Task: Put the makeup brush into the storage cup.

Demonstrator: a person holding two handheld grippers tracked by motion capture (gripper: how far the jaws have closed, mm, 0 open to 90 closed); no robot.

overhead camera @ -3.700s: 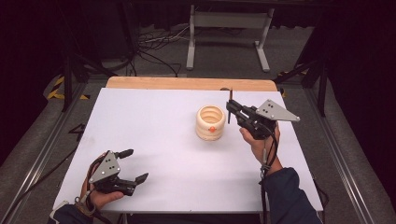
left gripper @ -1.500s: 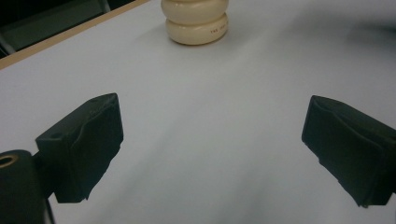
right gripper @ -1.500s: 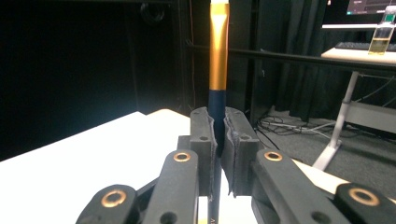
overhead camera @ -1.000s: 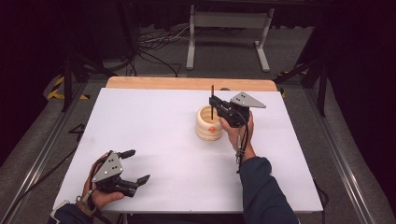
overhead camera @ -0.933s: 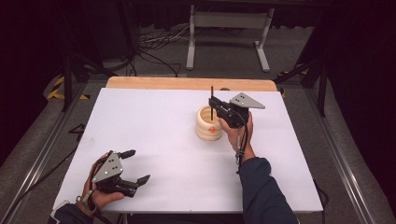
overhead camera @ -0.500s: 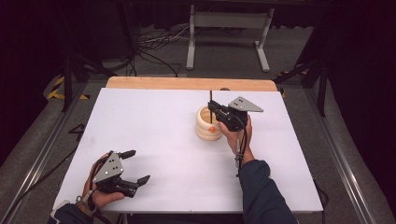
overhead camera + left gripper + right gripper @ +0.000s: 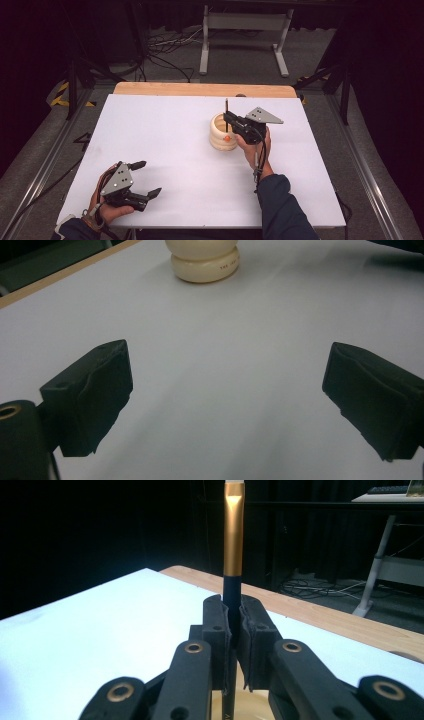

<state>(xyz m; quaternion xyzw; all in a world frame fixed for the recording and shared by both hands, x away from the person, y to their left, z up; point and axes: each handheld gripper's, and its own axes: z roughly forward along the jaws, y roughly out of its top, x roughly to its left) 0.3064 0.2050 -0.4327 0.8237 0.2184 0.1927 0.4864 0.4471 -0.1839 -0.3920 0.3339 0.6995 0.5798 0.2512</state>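
Note:
A cream ribbed pot (image 7: 220, 136) stands a little right of centre on the white table top (image 7: 165, 130). My right gripper (image 7: 228, 119) hovers at the pot's right rim, shut on a thin black brush (image 7: 226, 107) that stands upright above the opening. In the right gripper view the brush (image 7: 233, 535) shows a gold ferrule above the pinching pads (image 7: 216, 625). My left gripper (image 7: 148, 177) rests near the front left edge, open with nothing between its fingers. In the left gripper view the pot (image 7: 202, 262) sits far ahead of the spread fingers (image 7: 95, 385).
A wooden strip (image 7: 200, 90) runs along the table's far edge. Beyond it on the floor stand a grey metal frame (image 7: 245, 30) and loose cables (image 7: 165, 50). Dark stands flank both sides of the table.
My right gripper has carried the brush leftward from beside the pot to over its right rim, and a little lower in the last second. The left gripper has stayed put.

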